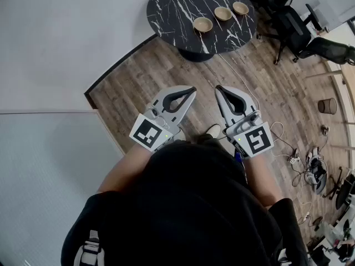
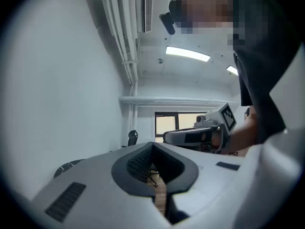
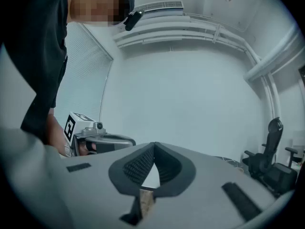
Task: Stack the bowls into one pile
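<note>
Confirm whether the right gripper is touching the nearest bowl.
Apart. The head view shows the right gripper, shut, over the wooden floor, with a wide stretch of floor between it and the nearest bowl on the marble table.

I see office-type room, maybe with lab corner. Black swivel chairs (image 1: 294,29) stand on wood-plank floor (image 1: 138,82). Round marble-pattern worktop (image 1: 172,10) is near white wall (image 1: 55,37). Loose cables (image 1: 302,176) lie on floor. Above: ceiling light panel (image 2: 188,54), exposed pipes (image 2: 119,27), air vent (image 3: 159,6).
</note>
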The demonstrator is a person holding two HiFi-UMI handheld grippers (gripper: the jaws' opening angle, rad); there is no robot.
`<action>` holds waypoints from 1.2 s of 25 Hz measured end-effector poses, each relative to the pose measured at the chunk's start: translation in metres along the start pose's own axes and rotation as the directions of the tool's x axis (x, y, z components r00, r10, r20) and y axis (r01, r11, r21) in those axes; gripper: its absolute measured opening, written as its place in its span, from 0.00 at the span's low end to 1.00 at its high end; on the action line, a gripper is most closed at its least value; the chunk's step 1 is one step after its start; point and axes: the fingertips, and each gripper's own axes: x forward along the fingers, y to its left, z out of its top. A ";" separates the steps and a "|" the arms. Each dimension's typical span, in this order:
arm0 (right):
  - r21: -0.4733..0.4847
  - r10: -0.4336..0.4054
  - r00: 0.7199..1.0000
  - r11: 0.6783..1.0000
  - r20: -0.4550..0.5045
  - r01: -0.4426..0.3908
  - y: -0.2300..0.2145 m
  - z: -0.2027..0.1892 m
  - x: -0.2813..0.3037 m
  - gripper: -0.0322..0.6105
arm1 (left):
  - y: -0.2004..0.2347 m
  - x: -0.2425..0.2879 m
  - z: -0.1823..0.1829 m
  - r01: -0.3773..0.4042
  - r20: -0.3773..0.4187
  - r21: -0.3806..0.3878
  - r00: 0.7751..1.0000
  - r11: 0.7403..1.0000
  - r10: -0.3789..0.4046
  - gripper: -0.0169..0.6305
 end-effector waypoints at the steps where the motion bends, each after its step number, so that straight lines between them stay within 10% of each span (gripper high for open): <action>1: 0.000 0.004 1.000 1.000 0.001 -0.004 -0.003 0.000 -0.001 0.04 | -0.001 0.003 0.000 -0.002 0.001 -0.004 1.000 1.000 0.002 0.03; 30: 0.056 0.019 1.000 0.998 0.007 -0.019 -0.109 -0.018 -0.061 0.04 | -0.032 0.121 0.002 -0.014 0.003 0.042 1.000 0.999 0.014 0.03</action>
